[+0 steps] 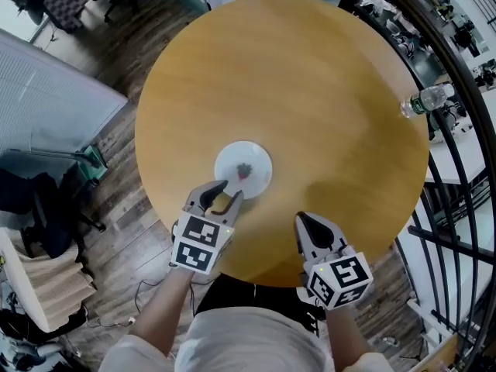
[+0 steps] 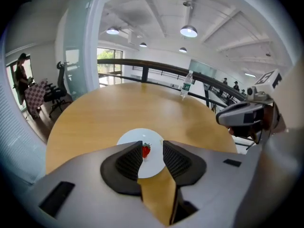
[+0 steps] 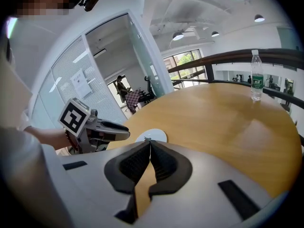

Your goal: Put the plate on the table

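plate (image 1: 256, 154) already sits flat on the table (image 1: 302, 76), on the near side, a bit left of centre and well in from the edge, so the placement looks done to me. left gripper (image 1: 232, 189) is at the plate's near rim with jaws apart. In the left gripper view the plate shows in the gap beyond the tips and neither pad presses on it, which reads as let go, not a grip. From the head view I can't tell if the upper tip touches the rim. right gripper (image 1: 301, 219) hovers over bare wood to the right of the plate, jaws together on nothing. It looks parked out of the way, since one gripper is enough for this. The plate is small, round, white and shallow, with one red strawberry (image 1: 245, 170) with a green top about mid-plate. The rim looks thin, so any re-grip would be an edge pinch. bottle (image 1: 425, 99) stands at the far right edge, well apart, not a factor.
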`<state>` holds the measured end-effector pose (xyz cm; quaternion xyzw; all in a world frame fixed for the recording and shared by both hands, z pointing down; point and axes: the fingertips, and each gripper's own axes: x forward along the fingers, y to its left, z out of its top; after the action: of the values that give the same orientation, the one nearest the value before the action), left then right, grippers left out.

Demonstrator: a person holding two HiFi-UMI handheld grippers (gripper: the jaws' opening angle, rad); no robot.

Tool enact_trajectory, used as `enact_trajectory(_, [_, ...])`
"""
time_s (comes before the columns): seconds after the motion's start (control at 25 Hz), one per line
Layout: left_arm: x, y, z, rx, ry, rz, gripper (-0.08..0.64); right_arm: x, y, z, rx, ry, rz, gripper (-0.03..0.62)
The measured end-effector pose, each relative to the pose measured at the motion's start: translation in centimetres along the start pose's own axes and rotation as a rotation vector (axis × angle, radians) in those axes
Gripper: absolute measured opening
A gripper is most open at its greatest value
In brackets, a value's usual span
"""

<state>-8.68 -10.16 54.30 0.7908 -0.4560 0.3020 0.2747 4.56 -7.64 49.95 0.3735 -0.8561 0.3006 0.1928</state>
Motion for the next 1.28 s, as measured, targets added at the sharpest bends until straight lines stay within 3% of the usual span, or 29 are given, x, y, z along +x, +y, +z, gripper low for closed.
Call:
enact_trajectory(0.36, [-10.0,-3.4,1.9,-0.034,-0.142,0.039,0.038,-4.2,3.6,3.4,-0.107,-0.047,0.025,0.025])
enact_trajectory(0.52, [-13.8,-4.9,1.4,-0.052,-0.187,0.059,0.023,-6.3,6.0,4.9,-0.15,-0.08,0.028,0.025])
enact_trajectory(0.8, [-17.2,-6.9,0.6,-0.164,-0.278,0.058,0.023,-8.2,8.4,4.7,-0.16,-0.09,0.029,0.025])
enact_trajectory(1.28, [-19.9,-7.0,2.0,-0.109,-0.318,0.075,0.023,-9.8,10.4,5.9,-0.203,-0.101,0.027,0.025])
